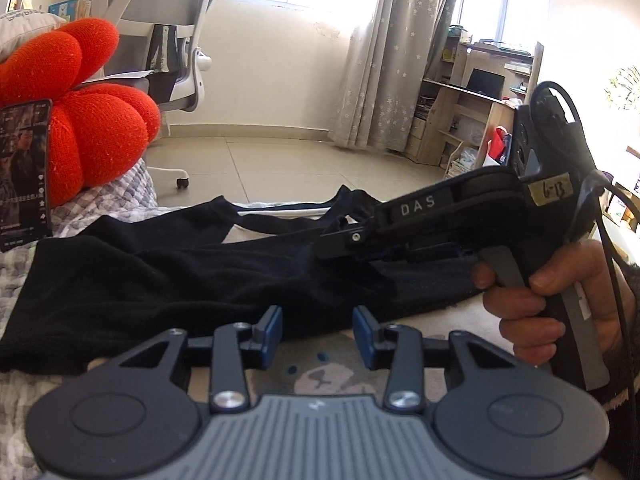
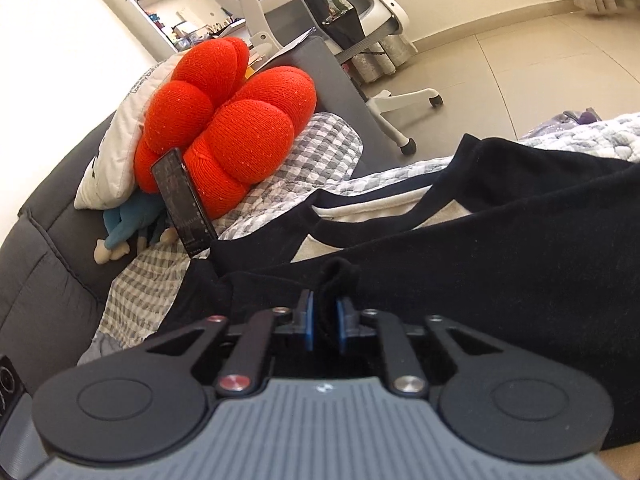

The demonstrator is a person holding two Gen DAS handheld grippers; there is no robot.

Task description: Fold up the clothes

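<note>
A black garment [image 1: 160,272] lies spread across the bed, with pale bedding showing through its neck opening. In the right wrist view the same garment [image 2: 480,260] fills the right side. My right gripper [image 2: 325,318] is shut on a bunched fold of the black cloth, which stands up between its blue pads. From the left wrist view, the right gripper [image 1: 340,240] reaches in from the right, held by a hand [image 1: 536,304], its tip on the garment. My left gripper [image 1: 318,330] stands open at the garment's near edge, with no cloth pinched between its blue pads.
A red knitted cushion [image 2: 224,128] sits at the left with a phone [image 2: 184,204] leaning against it. Behind it are a white pillow [image 2: 116,152] and a blue plush toy [image 2: 128,224]. A grey checked blanket [image 2: 288,168] covers the bed. An office chair [image 1: 176,32] stands on the tiled floor beyond.
</note>
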